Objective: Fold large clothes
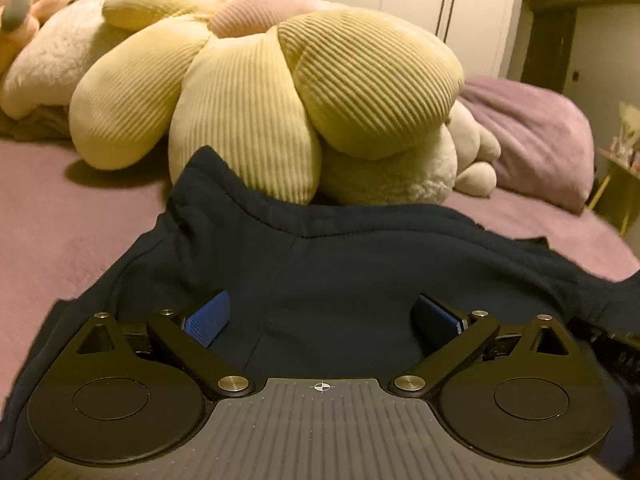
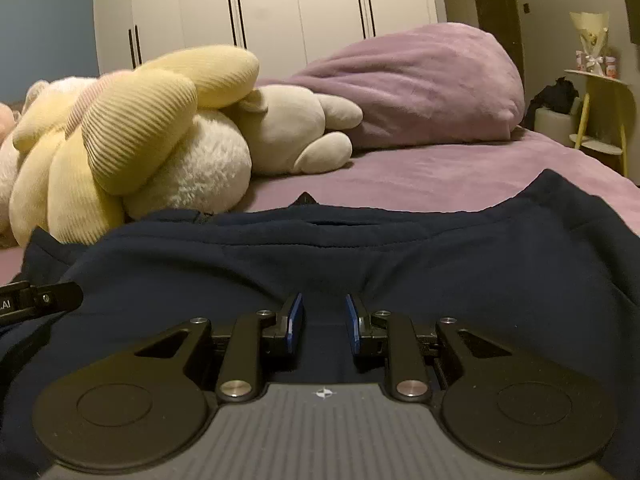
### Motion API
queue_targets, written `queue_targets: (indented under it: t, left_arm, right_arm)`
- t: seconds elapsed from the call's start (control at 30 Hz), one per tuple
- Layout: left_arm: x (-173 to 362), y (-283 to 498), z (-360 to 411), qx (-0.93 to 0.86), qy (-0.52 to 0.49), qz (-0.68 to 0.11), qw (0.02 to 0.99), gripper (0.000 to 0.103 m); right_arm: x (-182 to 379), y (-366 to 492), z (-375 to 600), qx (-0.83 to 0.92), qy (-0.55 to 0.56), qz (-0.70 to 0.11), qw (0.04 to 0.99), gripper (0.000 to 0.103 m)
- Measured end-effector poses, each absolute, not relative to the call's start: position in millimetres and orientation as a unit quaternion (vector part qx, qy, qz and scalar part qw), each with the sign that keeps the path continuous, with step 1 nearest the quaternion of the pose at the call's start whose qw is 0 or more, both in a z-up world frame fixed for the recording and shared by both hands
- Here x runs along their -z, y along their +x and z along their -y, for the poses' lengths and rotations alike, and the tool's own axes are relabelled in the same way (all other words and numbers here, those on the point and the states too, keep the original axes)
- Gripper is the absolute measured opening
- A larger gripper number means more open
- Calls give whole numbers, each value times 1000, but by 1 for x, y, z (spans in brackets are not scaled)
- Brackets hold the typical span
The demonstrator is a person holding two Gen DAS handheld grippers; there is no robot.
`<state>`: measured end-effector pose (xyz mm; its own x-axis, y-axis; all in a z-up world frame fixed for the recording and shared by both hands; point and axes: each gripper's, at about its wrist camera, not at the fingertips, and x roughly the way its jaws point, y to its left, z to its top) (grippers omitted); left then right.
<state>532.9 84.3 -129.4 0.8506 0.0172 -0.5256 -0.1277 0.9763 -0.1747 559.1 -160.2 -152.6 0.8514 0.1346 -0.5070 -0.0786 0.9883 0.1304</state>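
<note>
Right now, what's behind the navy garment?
Behind the navy garment: a yellow flower cushion, white plush toys, a mauve pillow, all on the mauve bedspread. The cushion's lower edge is covered by the garment.

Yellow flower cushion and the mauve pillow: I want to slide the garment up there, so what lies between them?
In the right wrist view, a beige plush toy lies between the yellow flower cushion and the mauve pillow.

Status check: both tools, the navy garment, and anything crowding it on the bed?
Left tool wide open, empty. Right tool narrowed, a gap shows, nothing pinched. Navy garment lies rumpled on the bed. Yellow flower cushion sits against its far edge.
</note>
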Motion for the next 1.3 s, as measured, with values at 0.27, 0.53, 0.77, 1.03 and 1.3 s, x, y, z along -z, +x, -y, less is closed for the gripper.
queue_targets:
  t: [0.27,0.53,0.77,1.03,1.3]
  left_arm:
    - [109,474,-124,-75,-52,-242,966,102]
    - [129,481,-133,-122,-106,-276,947,103]
    - [122,397,-161,-59,-145,-328,932,103]
    - [134,318,-198,-1,-278,-349,895,102]
    - [153,363,-202,-14,-429,-351,832,101]
  right_arm:
    - [105,514,203,-33,38,-230,972,34]
    - [141,491,290,21,138,-238,961,30]
    - [112,457,304,8,181,-285,941,36]
    - [125,295,380,24,405,-317,857,66]
    - [159,324,389,-7,566,-313,762,65]
